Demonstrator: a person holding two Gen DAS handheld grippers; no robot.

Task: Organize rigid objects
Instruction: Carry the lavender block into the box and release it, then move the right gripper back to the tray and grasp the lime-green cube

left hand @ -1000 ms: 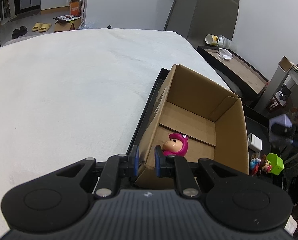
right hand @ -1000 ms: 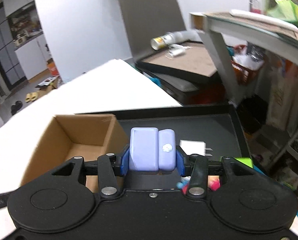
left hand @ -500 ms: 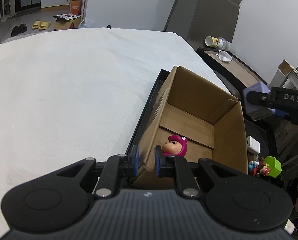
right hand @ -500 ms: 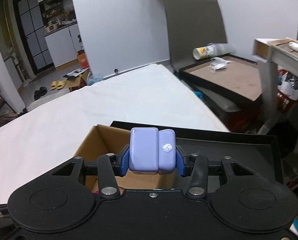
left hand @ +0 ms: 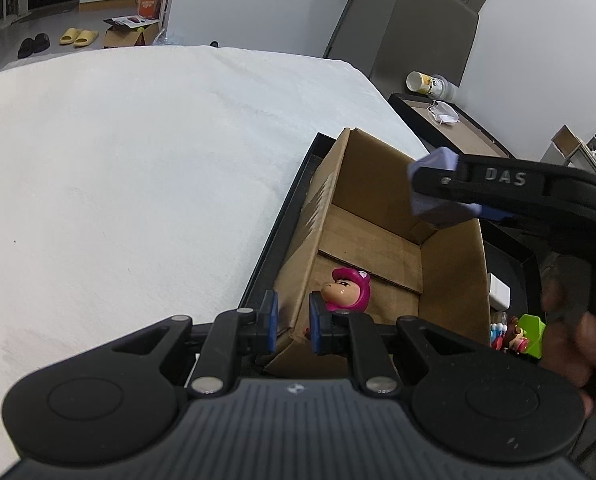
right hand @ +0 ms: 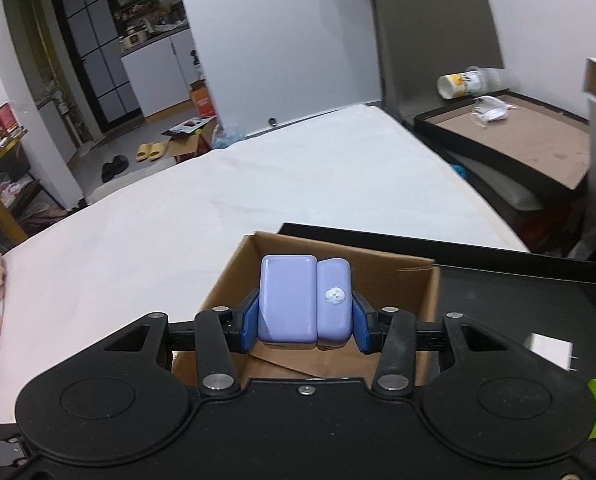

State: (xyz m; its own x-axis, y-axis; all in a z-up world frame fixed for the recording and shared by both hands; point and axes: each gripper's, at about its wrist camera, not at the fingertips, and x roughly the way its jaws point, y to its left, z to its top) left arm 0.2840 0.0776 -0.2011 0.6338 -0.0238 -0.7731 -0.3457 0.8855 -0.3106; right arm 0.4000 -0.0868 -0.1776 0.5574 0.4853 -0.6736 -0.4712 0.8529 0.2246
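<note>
Lilac block [right hand: 303, 298] clamped in right gripper [right hand: 303, 322] above cardboard box [left hand: 449, 276]; left gripper [left hand: 292, 322] pinching its wall.

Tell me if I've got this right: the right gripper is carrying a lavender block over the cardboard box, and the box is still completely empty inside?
Not quite. The right gripper does hold the lavender block over the cardboard box, but the box is not empty: the left wrist view shows a pink toy figure already lying on its floor.
</note>
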